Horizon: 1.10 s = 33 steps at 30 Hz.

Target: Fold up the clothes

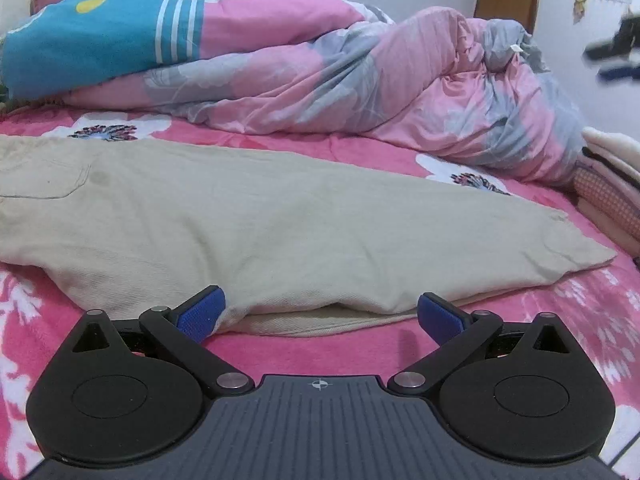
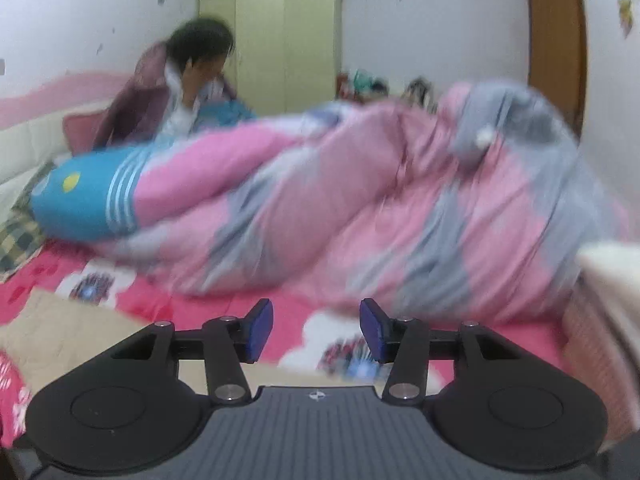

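Note:
Beige trousers (image 1: 280, 216) lie flat and folded lengthwise across the pink flowered bed sheet (image 1: 304, 352), with a pocket at the left. My left gripper (image 1: 320, 314) stands open and wide at the trousers' near edge, one blue pad at each side of the fold, and neither pad presses the cloth. The right wrist view is blurred. My right gripper (image 2: 317, 330) is open above the sheet with nothing between its pads. A corner of the trousers (image 2: 72, 332) shows at its lower left. A dark blurred shape (image 1: 612, 50) in the air at the far right looks like the right gripper.
A bunched pink and grey quilt (image 1: 400, 80) with a blue part (image 1: 80, 40) fills the far side of the bed. A person (image 2: 188, 80) sits at the bed's head. Folded cloth is stacked at the right edge (image 1: 612, 184). A green wardrobe (image 2: 284, 40) and a brown door (image 2: 556, 40) stand behind.

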Tool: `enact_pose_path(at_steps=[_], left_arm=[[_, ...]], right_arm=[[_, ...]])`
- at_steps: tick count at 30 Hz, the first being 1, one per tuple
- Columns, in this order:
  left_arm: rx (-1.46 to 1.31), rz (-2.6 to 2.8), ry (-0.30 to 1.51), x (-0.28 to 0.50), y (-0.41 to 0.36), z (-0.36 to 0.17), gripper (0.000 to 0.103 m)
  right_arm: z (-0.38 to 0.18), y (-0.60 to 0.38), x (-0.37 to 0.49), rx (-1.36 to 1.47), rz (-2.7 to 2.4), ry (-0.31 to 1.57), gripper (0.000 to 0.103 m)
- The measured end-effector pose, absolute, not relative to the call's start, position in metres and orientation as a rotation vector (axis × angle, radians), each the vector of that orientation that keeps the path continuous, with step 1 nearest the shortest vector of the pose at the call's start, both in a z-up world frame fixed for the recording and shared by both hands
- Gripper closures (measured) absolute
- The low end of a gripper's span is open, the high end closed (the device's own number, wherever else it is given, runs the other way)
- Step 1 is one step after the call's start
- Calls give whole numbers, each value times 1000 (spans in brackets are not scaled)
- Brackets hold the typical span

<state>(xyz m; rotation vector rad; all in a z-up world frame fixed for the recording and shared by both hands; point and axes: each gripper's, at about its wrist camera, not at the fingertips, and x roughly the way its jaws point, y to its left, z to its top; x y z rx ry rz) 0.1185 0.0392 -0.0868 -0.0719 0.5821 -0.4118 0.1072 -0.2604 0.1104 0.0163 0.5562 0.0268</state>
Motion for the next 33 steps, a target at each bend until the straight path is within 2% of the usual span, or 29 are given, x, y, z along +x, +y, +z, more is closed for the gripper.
enact_pose_path(at_steps=[5, 11, 20, 24, 29, 30, 31, 32, 33], left_arm=[[-63, -408, 584, 117, 37, -87, 0], [-45, -406, 580, 118, 35, -89, 0], [-48, -410, 576, 119, 36, -90, 0], [-55, -414, 577, 119, 37, -90, 0], [-69, -422, 576, 120, 39, -90, 0], [-76, -425, 575, 120, 41, -90, 0], [-85, -428, 573, 120, 42, -90, 0], [-94, -432, 571, 120, 43, -90, 0], [-102, -435, 570, 120, 44, -90, 0]], right_arm=[[10, -216, 165, 16, 126, 769, 53], [-68, -229, 239, 60, 45, 854, 53], [-44, -363, 280, 119, -325, 767, 53], [-27, -405, 223, 283, -170, 665, 53], [-54, -438, 175, 209, -136, 725, 53], [-55, -457, 166, 264, -178, 711, 57], [-57, -476, 157, 319, -221, 697, 83], [-59, -495, 147, 374, -263, 682, 91], [-61, -515, 138, 429, -306, 667, 83]])
